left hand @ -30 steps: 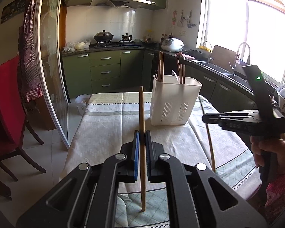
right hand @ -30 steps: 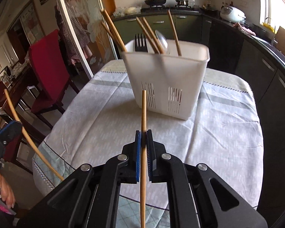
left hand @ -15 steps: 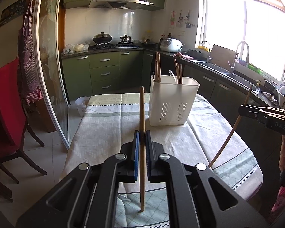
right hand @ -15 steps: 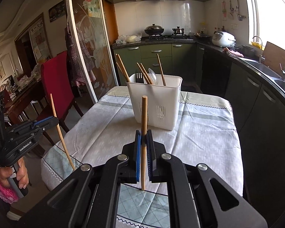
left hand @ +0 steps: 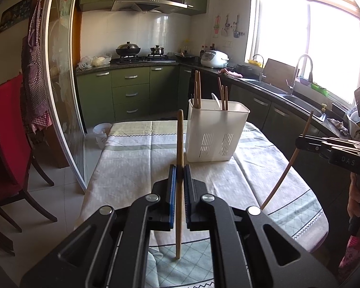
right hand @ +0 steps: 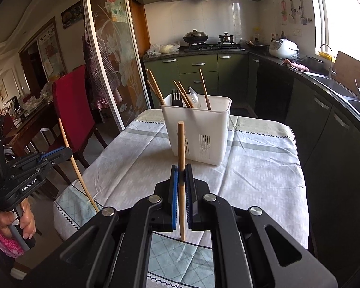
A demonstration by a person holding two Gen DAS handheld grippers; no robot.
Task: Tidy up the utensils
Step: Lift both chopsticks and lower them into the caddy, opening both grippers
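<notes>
Most utensils stand in the white caddy (right hand: 199, 129), and my left gripper (left hand: 178, 175) and right gripper (right hand: 182, 175) each clamp one chopstick left to drop in.

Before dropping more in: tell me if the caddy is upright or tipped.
Upright. The caddy stands flat on the tablecloth, rim level, with chopsticks, a fork and a spoon standing in it.

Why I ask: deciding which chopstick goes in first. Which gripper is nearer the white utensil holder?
Right, by a little. The right gripper faces the utensil holder almost squarely; the left gripper sits slightly further back, off its left side.
</notes>
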